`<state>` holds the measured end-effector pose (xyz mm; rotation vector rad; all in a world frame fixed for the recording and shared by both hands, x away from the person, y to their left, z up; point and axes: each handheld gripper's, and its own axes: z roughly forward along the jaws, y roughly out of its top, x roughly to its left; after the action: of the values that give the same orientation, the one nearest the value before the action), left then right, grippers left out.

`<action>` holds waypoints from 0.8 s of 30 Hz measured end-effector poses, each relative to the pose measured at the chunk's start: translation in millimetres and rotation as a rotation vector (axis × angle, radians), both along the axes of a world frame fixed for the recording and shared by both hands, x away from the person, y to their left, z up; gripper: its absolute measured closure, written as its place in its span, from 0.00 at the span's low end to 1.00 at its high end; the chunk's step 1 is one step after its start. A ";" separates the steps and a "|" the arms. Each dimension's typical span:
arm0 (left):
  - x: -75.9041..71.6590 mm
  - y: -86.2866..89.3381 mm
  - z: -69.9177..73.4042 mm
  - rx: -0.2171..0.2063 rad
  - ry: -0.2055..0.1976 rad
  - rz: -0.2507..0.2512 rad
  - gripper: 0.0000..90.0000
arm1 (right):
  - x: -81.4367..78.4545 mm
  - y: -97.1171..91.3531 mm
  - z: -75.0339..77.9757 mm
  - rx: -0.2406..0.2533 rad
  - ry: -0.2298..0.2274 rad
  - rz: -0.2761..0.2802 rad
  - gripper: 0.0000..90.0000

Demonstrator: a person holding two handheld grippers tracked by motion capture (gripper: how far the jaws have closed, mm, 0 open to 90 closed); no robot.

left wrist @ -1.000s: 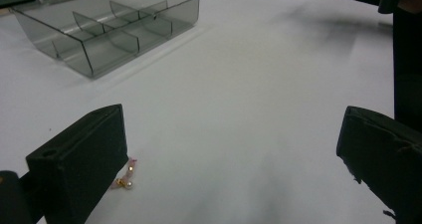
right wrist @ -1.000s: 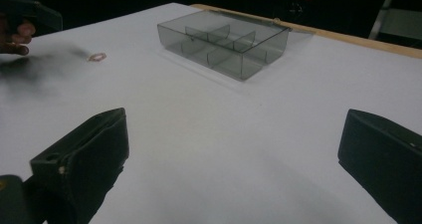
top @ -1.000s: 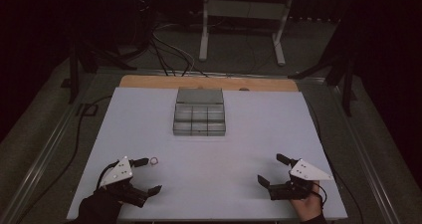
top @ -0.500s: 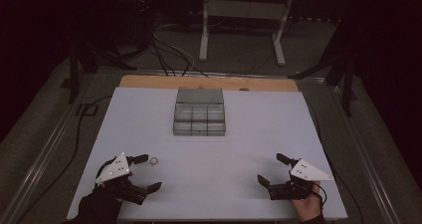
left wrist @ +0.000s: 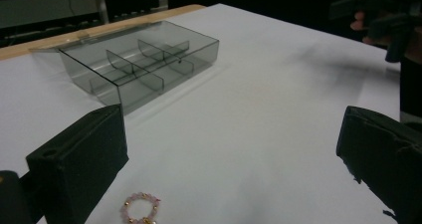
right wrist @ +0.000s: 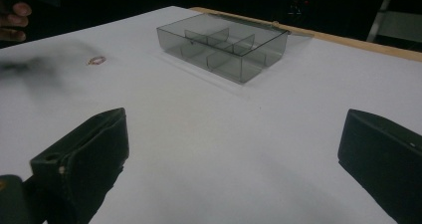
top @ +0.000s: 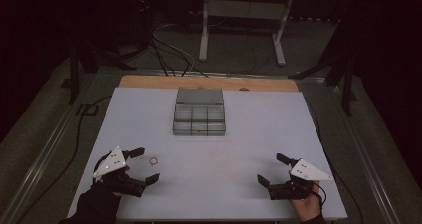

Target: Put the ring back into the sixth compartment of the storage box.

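Bracelet (top: 154,160), a small loop of pink and gold beads, lies flat on the white table (top: 239,134), between the spread jaws of the left gripper (top: 144,165) and near their tips; in the left gripper view it sits low, just inside the left jaw. Left gripper jaws stand wide apart, empty. Right gripper (top: 272,169) rests at the opposite near corner, jaws also wide apart and empty, well apart from the bracelet. Left hand is plainly the nearer. Loop has no long axis, so approach angle matters little. Clear divided box (top: 199,117) sits further up the table, lid back, compartments apparently empty. Likely next: close on the bracelet.
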<state>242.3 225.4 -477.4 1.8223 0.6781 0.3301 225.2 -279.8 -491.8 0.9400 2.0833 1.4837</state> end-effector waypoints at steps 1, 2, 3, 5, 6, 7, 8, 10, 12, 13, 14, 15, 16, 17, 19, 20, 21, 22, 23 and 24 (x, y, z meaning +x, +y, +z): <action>1.1 0.3 0.7 0.003 0.001 0.008 0.01 | 0.0 0.0 -0.1 0.001 0.001 0.001 0.00; 2.0 0.5 1.2 0.002 -0.002 0.014 0.01 | 0.1 0.0 -0.1 0.004 0.002 0.003 0.00; 2.9 0.8 1.6 -0.001 -0.004 0.022 0.01 | 0.1 0.1 -0.1 0.005 0.003 0.005 0.00; 4.2 1.6 2.4 -0.001 -0.005 0.029 0.01 | 0.1 0.1 -0.2 0.005 0.004 0.005 0.00; 4.9 1.8 2.6 0.000 -0.008 0.034 0.01 | 0.2 0.1 -0.3 0.006 0.004 0.005 0.00; 5.6 2.1 2.6 0.002 -0.007 0.037 0.01 | 0.3 0.0 -0.3 0.006 0.005 0.004 0.00; 6.4 2.3 2.5 0.003 -0.005 0.040 0.01 | 0.4 0.0 -0.4 0.006 0.005 0.004 0.00; 8.1 2.5 2.4 0.007 -0.002 0.050 0.01 | 0.2 0.3 -0.4 0.005 0.006 0.004 0.00; 9.9 2.8 2.6 0.007 0.001 0.058 0.01 | 0.2 0.4 -0.4 0.005 0.005 0.005 0.00; 10.8 2.9 2.8 0.013 -0.001 0.067 0.01 | 0.2 0.4 -0.5 0.006 0.007 0.006 0.00; 11.4 3.0 3.0 0.011 -0.005 0.075 0.01 | 0.2 0.4 -0.5 0.008 0.009 0.007 0.00; 12.4 3.0 3.1 0.009 -0.003 0.080 0.01 | 0.2 0.4 -0.5 0.007 0.008 0.007 0.00; 13.4 3.0 3.3 0.015 0.000 0.090 0.01 | 0.2 0.4 -0.5 0.007 0.008 0.007 0.00; 14.2 2.9 3.1 0.018 -0.001 0.097 0.01 | 0.2 0.4 -0.5 0.008 0.008 0.007 0.00; 15.9 2.5 2.6 0.028 -0.001 0.111 0.01 | 0.2 0.4 -0.6 0.007 0.009 0.007 0.00; 16.5 2.3 2.4 0.032 -0.003 0.118 0.01 | 0.2 0.5 -0.7 0.007 0.011 0.008 0.00; 17.1 2.0 2.2 0.029 -0.001 0.117 0.01 | 0.3 0.5 -0.8 0.007 0.012 0.008 0.00; 17.8 1.7 2.1 0.030 0.000 0.122 0.01 | 0.2 0.5 -0.8 0.007 0.011 0.008 0.00; 18.4 1.3 1.9 0.035 -0.004 0.129 0.01 | 0.2 0.5 -0.7 0.007 0.011 0.008 0.00; 19.2 1.0 1.7 0.034 -0.005 0.130 0.01 | 0.1 0.5 -0.7 0.008 0.011 0.008 0.00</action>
<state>261.5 226.5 -475.6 1.8127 0.7936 0.4343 225.3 -279.3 -492.5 0.9464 2.0929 1.4951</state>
